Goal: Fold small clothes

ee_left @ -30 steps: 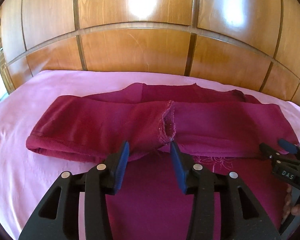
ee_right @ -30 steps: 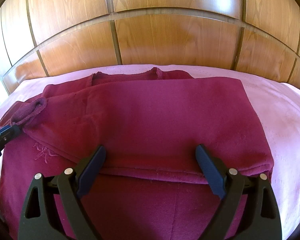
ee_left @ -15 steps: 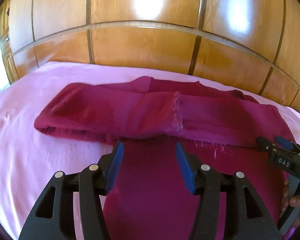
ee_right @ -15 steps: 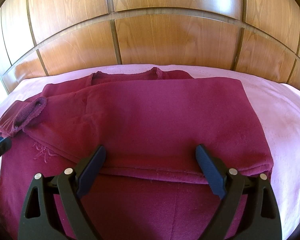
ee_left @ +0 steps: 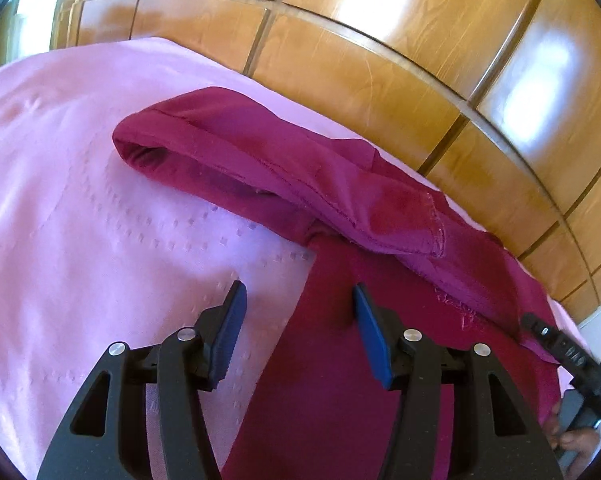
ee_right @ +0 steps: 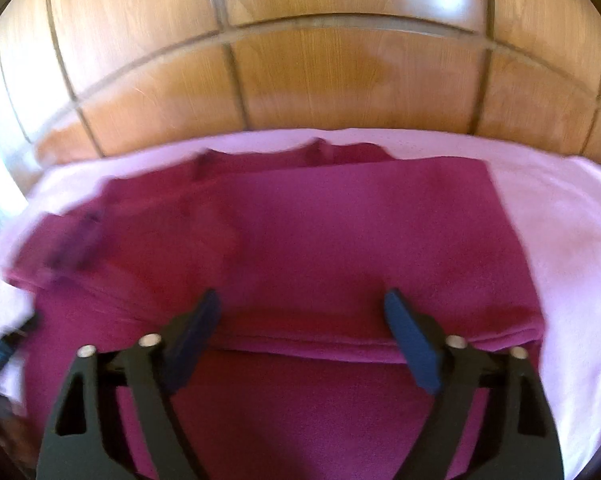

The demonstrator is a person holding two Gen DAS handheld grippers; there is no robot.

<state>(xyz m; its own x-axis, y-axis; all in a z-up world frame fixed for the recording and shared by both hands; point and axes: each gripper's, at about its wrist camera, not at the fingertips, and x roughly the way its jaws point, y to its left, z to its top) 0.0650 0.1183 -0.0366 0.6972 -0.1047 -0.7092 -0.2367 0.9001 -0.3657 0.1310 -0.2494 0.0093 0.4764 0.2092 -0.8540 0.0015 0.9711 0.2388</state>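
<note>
My left gripper (ee_left: 298, 328) jaws apart, nothing between. My right gripper (ee_right: 302, 340), just closing, still apart over the fold edge. Maroon sweater (ee_right: 340, 240) lies mid-bed (ee_left: 80, 220), neck towards the headboard (ee_right: 340, 72), sleeves folded crosswise.

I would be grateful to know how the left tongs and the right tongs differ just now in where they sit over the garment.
The left tongs straddle the side edge of the maroon sweater, one pad over the pink bedsheet; the right tongs sit wholly over maroon cloth, at a folded hem. The left tongs have just been opening, the right tongs closing. Both stand open with nothing gripped.
</note>
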